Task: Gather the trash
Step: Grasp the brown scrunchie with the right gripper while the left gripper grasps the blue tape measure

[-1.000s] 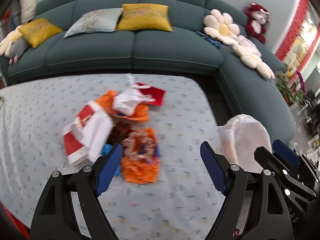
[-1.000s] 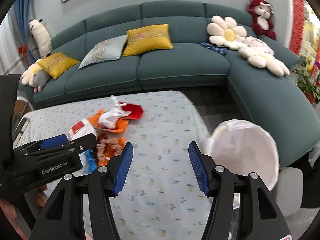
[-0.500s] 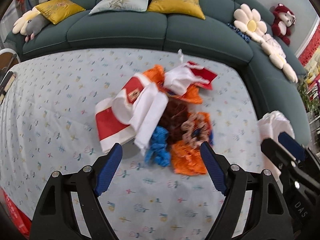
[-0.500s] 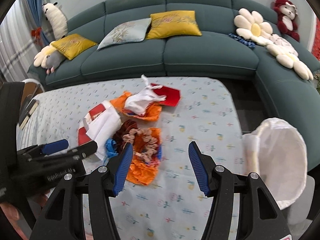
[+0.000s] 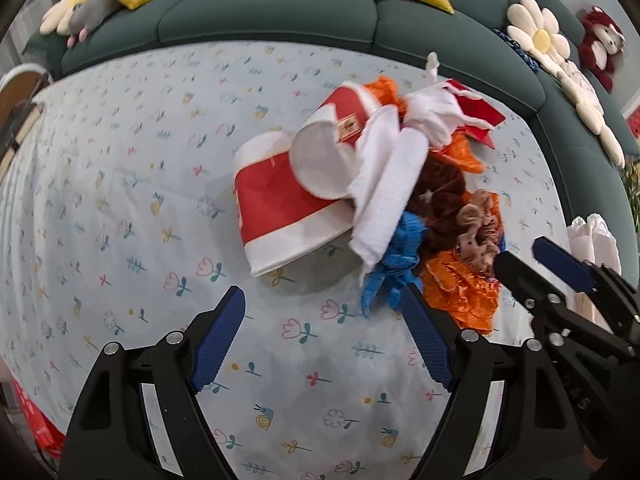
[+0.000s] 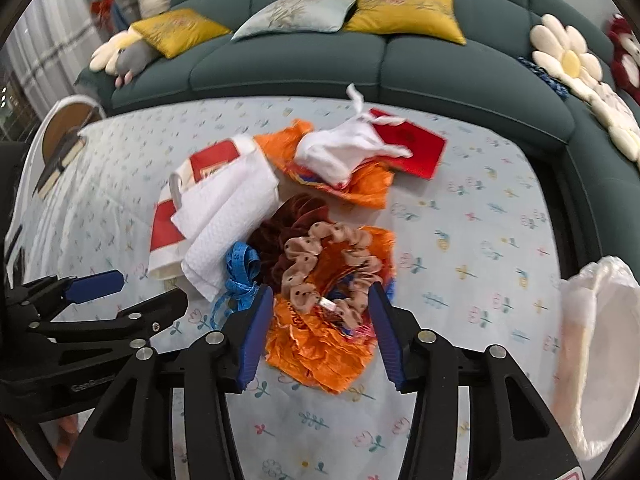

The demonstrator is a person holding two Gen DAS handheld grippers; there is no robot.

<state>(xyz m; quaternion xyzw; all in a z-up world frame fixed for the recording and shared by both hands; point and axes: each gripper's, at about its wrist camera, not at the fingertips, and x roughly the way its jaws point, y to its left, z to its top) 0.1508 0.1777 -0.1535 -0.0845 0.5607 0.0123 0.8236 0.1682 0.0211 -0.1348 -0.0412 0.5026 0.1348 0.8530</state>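
Left gripper (image 5: 322, 330) spread wide over bare flowered tablecloth (image 5: 120, 184), low in frame; trash pile (image 5: 360, 184) centre-right. Right gripper (image 6: 320, 320) just been closing, jaws flanking orange wrapper (image 6: 320, 344) and tan scrunchie (image 6: 328, 264), contact unclear. White bag (image 6: 600, 344) at right edge.

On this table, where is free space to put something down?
Free: the cloth left of the red paper cup, the near strip before the left claw, and between the pile and the white bag. Crowded: the middle pile.
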